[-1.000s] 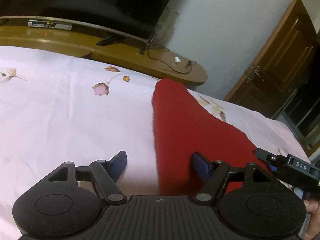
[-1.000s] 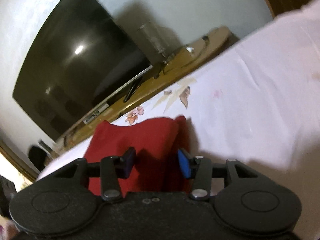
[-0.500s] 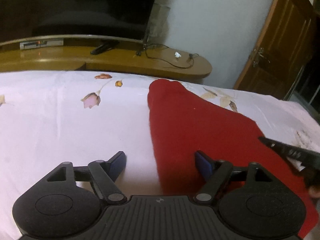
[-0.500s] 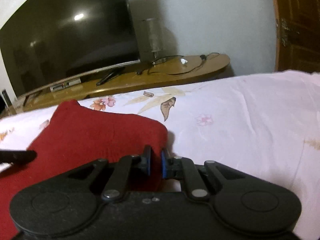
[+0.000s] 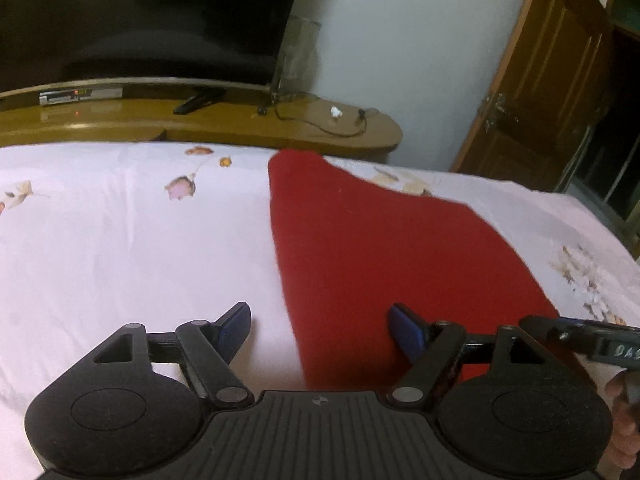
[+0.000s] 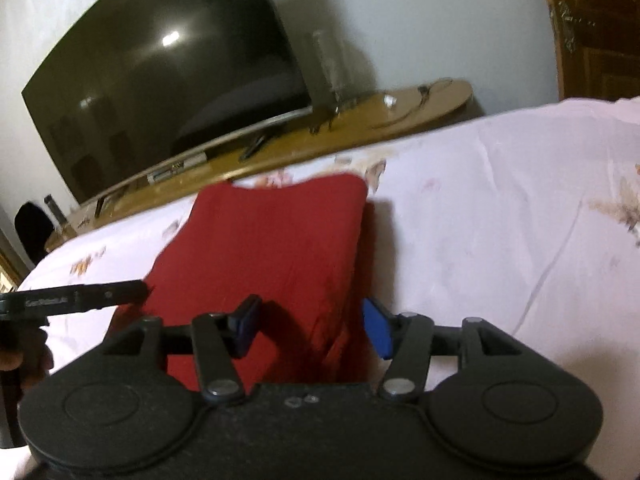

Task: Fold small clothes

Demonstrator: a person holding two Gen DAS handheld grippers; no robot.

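A red garment (image 5: 372,252) lies flat on the white floral bedsheet (image 5: 120,240). My left gripper (image 5: 322,330) stands open low over its near left edge, which runs between the blue pads without touching them. In the right wrist view the garment (image 6: 272,248) looks folded, with a doubled right edge. My right gripper (image 6: 312,330) is at its near right corner, jaws opening; the cloth lies between the pads but they do not press it. Each gripper shows in the other's view: the right one (image 5: 592,340), the left one (image 6: 80,300).
Beyond the bed stands a long wooden cabinet (image 5: 240,124) bearing a large dark television (image 5: 140,12), a remote and a cable. A brown wooden door (image 5: 552,92) is at the right. The bed's far edge runs along the cabinet.
The right gripper pinched nearly shut at the garment's near right corner half a second ago and has since spread apart. Both grippers shifted and rolled a little; the garment stays flat.
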